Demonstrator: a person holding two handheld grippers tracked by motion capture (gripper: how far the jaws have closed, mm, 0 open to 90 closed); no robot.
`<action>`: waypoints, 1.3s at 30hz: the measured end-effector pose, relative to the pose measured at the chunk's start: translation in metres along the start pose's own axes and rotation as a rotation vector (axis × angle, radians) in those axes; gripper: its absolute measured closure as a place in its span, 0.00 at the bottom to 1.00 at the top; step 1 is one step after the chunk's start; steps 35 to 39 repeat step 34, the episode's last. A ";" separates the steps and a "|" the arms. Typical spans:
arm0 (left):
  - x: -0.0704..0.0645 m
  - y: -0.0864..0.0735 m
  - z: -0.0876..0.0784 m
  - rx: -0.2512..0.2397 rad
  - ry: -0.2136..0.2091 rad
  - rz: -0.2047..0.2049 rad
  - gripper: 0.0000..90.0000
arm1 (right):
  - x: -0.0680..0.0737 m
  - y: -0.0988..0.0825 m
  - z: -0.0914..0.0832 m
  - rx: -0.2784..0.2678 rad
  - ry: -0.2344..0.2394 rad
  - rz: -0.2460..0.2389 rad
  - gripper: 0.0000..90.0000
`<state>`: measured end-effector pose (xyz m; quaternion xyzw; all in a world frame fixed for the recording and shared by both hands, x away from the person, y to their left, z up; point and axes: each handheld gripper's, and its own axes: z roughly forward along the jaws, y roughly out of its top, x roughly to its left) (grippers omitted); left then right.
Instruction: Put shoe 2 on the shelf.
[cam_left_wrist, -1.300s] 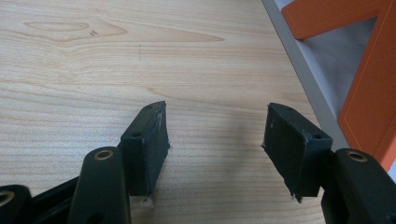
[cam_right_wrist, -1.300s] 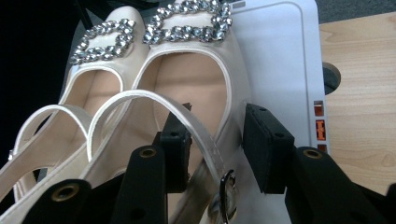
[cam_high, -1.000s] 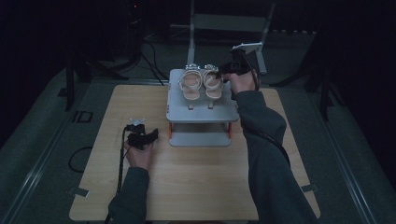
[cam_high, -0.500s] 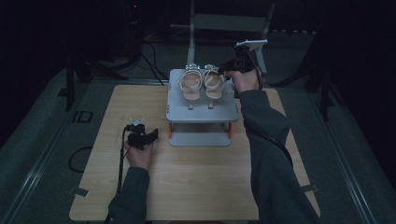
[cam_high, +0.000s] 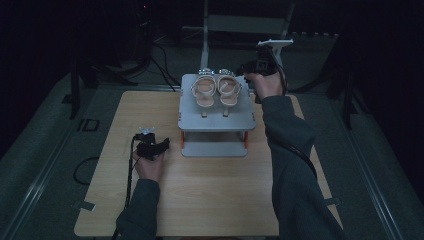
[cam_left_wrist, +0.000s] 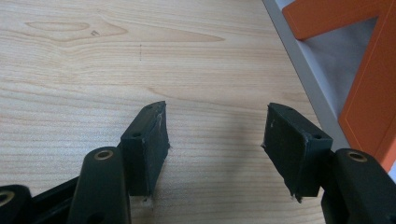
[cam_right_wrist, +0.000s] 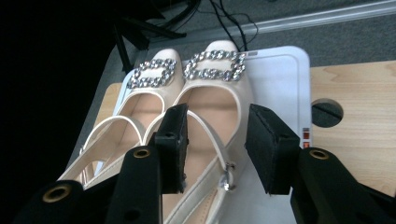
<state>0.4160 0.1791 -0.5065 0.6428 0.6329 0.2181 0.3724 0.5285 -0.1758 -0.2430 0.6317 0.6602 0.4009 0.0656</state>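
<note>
right gripper view looks down on a pair of cream slingback shoes with sparkling rectangular buckles (cam_right_wrist: 196, 88), side by side on the top of a small grey shelf rack with orange legs (cam_right_wrist: 285, 79). the right gripper (cam_right_wrist: 217, 140) hangs above the nearer shoe; its jaws have just been opening and stand apart, gripping nothing. on the light wooden table (cam_high: 210, 200), the left gripper (cam_left_wrist: 215, 140) rests just beside the rack's foot, jaws wide and empty.
</note>
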 end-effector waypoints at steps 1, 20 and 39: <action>0.000 0.000 0.000 0.000 0.000 0.000 0.45 | -0.001 0.000 -0.001 -0.003 -0.002 -0.001 0.65; 0.000 0.000 0.000 -0.001 0.002 -0.002 0.45 | -0.054 -0.019 -0.008 -0.072 -0.062 0.059 0.67; 0.000 0.000 0.001 -0.004 0.003 -0.004 0.44 | -0.086 -0.040 0.003 -0.044 -0.109 0.065 0.68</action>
